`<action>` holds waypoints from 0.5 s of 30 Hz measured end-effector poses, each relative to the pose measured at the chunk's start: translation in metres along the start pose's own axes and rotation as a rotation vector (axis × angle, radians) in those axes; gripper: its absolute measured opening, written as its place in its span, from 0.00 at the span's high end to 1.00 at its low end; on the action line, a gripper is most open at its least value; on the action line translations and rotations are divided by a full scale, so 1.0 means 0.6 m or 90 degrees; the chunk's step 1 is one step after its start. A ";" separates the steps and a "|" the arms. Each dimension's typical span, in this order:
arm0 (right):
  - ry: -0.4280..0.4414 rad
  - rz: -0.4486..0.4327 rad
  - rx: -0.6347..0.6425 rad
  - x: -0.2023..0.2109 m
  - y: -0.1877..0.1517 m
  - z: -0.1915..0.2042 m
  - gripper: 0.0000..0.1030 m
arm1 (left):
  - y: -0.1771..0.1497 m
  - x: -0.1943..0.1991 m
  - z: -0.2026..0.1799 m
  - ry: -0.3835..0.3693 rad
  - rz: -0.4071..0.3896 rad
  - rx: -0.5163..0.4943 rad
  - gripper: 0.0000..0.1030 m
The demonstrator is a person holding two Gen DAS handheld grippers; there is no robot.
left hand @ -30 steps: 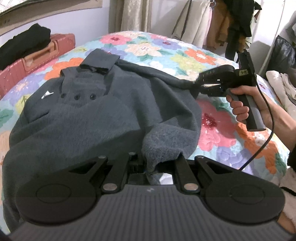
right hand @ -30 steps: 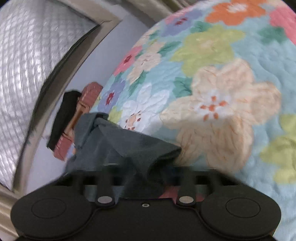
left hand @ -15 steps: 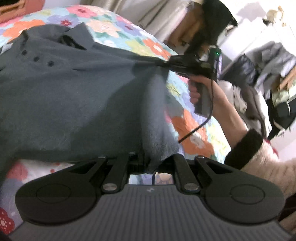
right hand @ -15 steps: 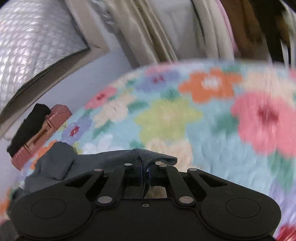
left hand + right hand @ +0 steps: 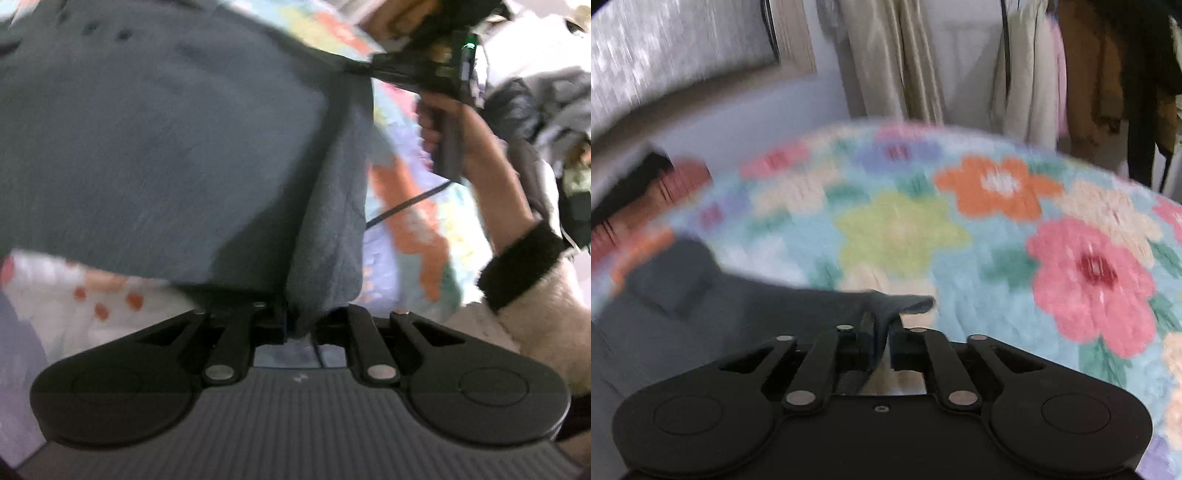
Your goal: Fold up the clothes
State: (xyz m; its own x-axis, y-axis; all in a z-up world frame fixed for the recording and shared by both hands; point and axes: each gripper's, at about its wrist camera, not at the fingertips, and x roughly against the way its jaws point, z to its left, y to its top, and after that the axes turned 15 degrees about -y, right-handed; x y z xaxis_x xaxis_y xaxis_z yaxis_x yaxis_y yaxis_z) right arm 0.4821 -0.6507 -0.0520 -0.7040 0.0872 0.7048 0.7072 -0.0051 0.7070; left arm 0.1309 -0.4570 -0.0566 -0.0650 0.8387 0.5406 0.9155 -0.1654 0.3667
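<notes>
A dark grey knit sweater (image 5: 166,147) with a buttoned collar hangs stretched over the floral quilt. Its near edge runs down into my left gripper (image 5: 299,325), whose jaws are opening slightly with the fabric still pinched between them. At the upper right of the left wrist view, a hand (image 5: 443,122) holds my right gripper (image 5: 352,67), which clamps the far end of the same edge. In the right wrist view the sweater (image 5: 738,306) lies at the lower left. A fold of it sits in my right gripper (image 5: 882,332), whose jaws are also opening a little around the cloth.
The floral quilt (image 5: 905,229) covers the bed. Curtains (image 5: 905,55) and hanging clothes (image 5: 1108,74) line the far wall. A red suitcase (image 5: 683,177) with something black on it stands at the left. Piled clothes (image 5: 535,110) lie to the right, and a cable (image 5: 406,206) hangs below the right gripper.
The sweater's right edge has been lifted off the quilt and pulled taut between the two grippers. The left view has tipped down and moved closer. The right view has swung up toward the wall.
</notes>
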 end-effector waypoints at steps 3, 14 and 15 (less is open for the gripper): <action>-0.010 0.032 -0.026 0.003 -0.003 -0.017 0.79 | 0.003 0.021 -0.007 0.024 -0.009 -0.008 0.69; 0.192 0.031 -0.019 0.132 -0.023 -0.060 0.45 | 0.020 0.211 -0.009 0.370 -0.166 -0.072 0.41; 0.224 0.039 -0.013 0.140 -0.025 -0.055 0.44 | 0.019 0.230 0.003 0.397 -0.173 -0.054 0.41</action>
State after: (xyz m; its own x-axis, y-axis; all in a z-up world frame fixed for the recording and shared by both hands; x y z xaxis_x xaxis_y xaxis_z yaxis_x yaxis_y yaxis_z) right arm 0.4098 -0.6764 -0.0016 -0.6417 -0.2625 0.7207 0.7502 -0.0194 0.6609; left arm 0.1329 -0.3419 0.0208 -0.5283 0.4049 0.7463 0.8014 -0.0526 0.5959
